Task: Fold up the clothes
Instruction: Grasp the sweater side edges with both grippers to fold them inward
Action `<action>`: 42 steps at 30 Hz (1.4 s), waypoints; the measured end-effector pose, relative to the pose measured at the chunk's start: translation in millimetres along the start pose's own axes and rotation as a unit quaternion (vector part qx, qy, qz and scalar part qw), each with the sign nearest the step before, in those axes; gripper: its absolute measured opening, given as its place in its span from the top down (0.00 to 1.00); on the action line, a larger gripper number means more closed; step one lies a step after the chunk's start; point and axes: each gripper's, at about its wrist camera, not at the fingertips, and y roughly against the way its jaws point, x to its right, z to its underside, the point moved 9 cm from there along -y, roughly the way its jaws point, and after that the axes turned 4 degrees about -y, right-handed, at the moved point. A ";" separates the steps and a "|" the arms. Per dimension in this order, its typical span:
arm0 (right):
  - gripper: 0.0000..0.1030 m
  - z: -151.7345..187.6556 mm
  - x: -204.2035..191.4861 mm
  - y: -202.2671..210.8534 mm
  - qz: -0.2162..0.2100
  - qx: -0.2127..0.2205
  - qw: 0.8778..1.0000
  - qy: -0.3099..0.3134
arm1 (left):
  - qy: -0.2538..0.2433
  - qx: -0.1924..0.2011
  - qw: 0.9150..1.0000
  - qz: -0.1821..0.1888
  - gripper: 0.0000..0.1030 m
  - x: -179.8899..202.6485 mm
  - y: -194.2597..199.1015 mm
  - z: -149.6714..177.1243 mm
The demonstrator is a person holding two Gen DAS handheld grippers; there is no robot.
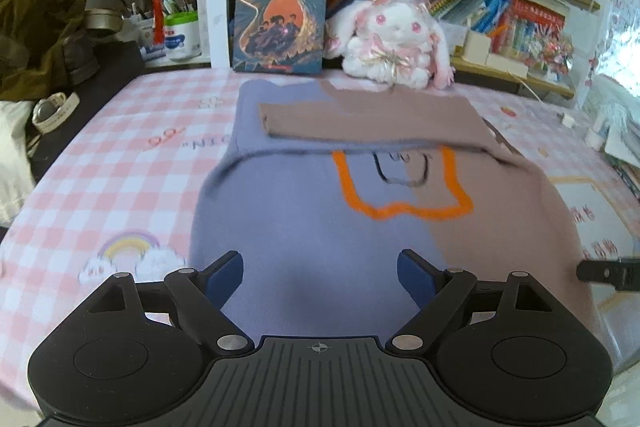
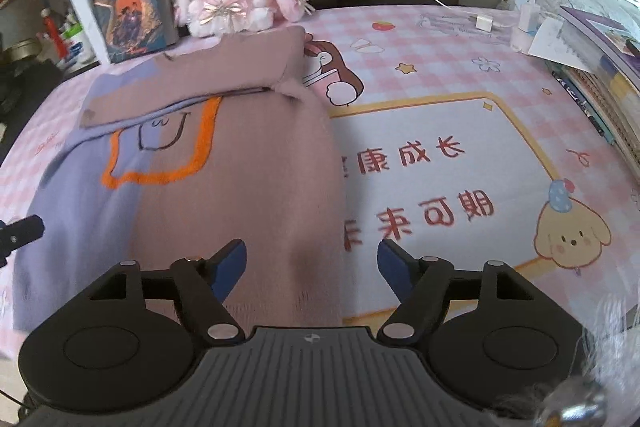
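Note:
A purple and brown sweater [image 1: 320, 219] with an orange outline lies flat on the pink checked table cover [image 1: 120, 163]. Its brown sleeve [image 1: 360, 123] is folded across the chest. My left gripper [image 1: 320, 275] is open and empty over the sweater's purple lower part. My right gripper [image 2: 312, 267] is open and empty over the brown lower right edge of the sweater [image 2: 224, 187]. The right gripper's tip shows at the right edge of the left wrist view [image 1: 608, 273]. The left gripper's tip shows at the left edge of the right wrist view [image 2: 20, 231].
A plush rabbit [image 1: 396, 39] and an upright book [image 1: 280, 15] stand at the table's far edge behind the sweater. Shelves of books rise behind. A dark green garment [image 1: 40, 27] lies far left. Papers and books [image 2: 592, 59] line the right side.

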 end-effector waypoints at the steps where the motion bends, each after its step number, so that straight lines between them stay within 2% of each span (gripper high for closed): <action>1: 0.30 4.5 1.7 3.0 0.000 0.003 1.000 0.005 | -0.001 -0.004 1.000 -0.002 0.16 2.6 3.6 5.7; 9: 0.29 45.6 13.4 27.3 -0.007 0.001 1.000 0.029 | 0.005 -0.025 0.999 -0.028 0.16 12.4 38.2 50.9; 14: 0.28 53.4 21.9 35.2 -0.019 0.005 1.000 0.011 | 0.024 -0.009 0.998 -0.057 0.16 -3.4 50.0 56.0; 19: 0.29 51.3 32.1 37.8 -0.038 0.015 0.999 -0.027 | 0.105 -0.009 0.993 -0.057 0.18 -45.8 50.4 59.7; 22: 0.32 44.2 39.4 31.5 -0.050 0.016 0.996 -0.065 | 0.149 -0.014 0.987 -0.052 0.28 -63.3 44.5 63.1; 24: 0.36 39.3 42.8 25.1 -0.062 0.011 0.994 -0.093 | 0.181 -0.023 0.982 -0.044 0.39 -72.0 37.6 65.7; 26: 0.45 35.1 43.8 19.4 -0.070 0.006 0.992 -0.109 | 0.212 -0.032 0.976 -0.035 0.44 -78.7 29.5 68.6; 28: 0.46 30.4 43.4 13.2 -0.074 0.004 0.990 -0.116 | 0.230 -0.044 0.972 -0.030 0.52 -83.1 20.4 71.3; 30: 0.49 25.7 42.8 7.0 -0.075 0.002 0.990 -0.123 | 0.228 -0.047 0.972 -0.031 0.59 -84.2 14.7 69.9; 34: 0.51 19.3 41.0 -2.8 -0.072 -0.001 0.989 -0.133 | 0.219 -0.050 0.974 -0.014 0.65 -79.0 4.2 63.1; 36: 0.55 18.0 39.0 -9.0 -0.070 -0.007 0.989 -0.133 | 0.213 -0.052 0.976 -0.009 0.80 -76.6 -1.9 59.6; 38: 0.56 16.5 37.0 -14.7 -0.067 -0.013 0.988 -0.139 | 0.210 -0.055 0.976 -0.009 0.86 -76.8 -6.5 56.5; 40: 0.58 14.1 33.8 -17.9 -0.068 -0.012 0.987 -0.145 | 0.215 -0.059 0.975 -0.006 0.88 -77.1 -7.9 54.2; 42: 0.80 12.5 29.2 -21.2 -0.076 -0.017 0.986 -0.148 | 0.218 -0.056 0.974 0.008 0.89 -73.3 -4.8 48.5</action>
